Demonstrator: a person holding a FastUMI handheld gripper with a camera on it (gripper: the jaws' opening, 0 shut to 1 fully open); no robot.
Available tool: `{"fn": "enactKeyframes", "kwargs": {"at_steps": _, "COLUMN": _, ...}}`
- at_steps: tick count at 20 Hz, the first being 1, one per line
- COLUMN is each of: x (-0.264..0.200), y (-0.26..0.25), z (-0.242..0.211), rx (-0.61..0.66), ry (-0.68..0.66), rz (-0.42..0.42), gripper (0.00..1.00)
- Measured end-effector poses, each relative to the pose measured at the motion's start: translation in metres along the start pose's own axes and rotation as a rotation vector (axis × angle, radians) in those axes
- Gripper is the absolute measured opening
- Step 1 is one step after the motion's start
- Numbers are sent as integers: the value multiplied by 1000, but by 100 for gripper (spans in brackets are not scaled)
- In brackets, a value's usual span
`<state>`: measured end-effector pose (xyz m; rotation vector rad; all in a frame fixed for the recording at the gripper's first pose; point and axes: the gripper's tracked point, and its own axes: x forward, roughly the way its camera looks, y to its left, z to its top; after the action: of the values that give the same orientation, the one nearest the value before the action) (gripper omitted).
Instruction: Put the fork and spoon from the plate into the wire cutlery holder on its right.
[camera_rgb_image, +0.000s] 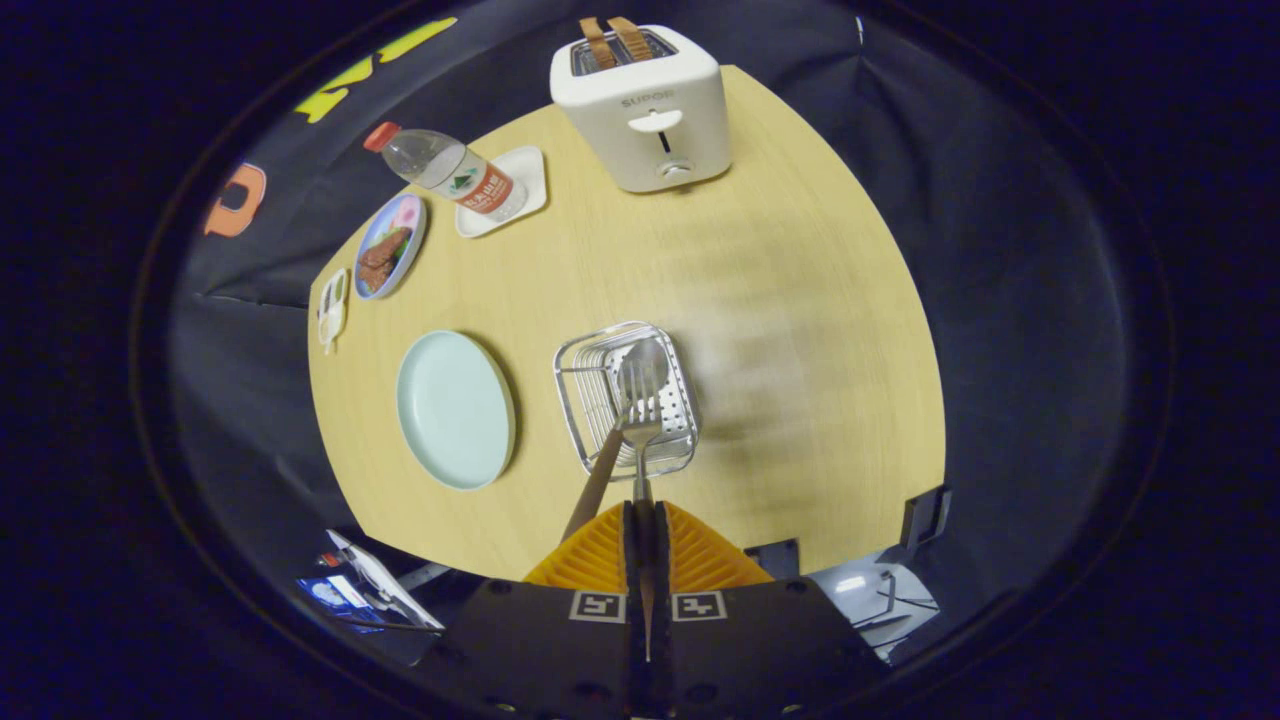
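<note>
Gripper view looks down on a wooden table (800, 300). Both fingers (600, 545) of the gripper (641, 515) are pressed close together, pinching the handle of the fork (641, 425). Its prongs point ahead, over the wire cutlery holder (580, 400) just beyond the fingers. The spoon (640, 365) already stands in that holder, its brown handle leaning out toward the fingers. Just beside the holder lies the pale green plate (455, 410), with nothing on it. Far across the table stand a white toaster (645, 110) and a water bottle (445, 165).
</note>
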<state>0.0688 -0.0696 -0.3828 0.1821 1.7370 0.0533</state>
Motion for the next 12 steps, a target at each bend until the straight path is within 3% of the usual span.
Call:
{"fn": "enactKeyframes", "kwargs": {"at_steps": 2, "x": 0, "y": 10, "z": 5, "rx": 14, "ry": 37, "rz": 21, "gripper": 2}}
{"fn": "enactKeyframes", "kwargs": {"at_steps": 12, "x": 6, "y": 15, "z": 8, "rx": 12, "ry": 94, "rz": -42, "gripper": 8}}
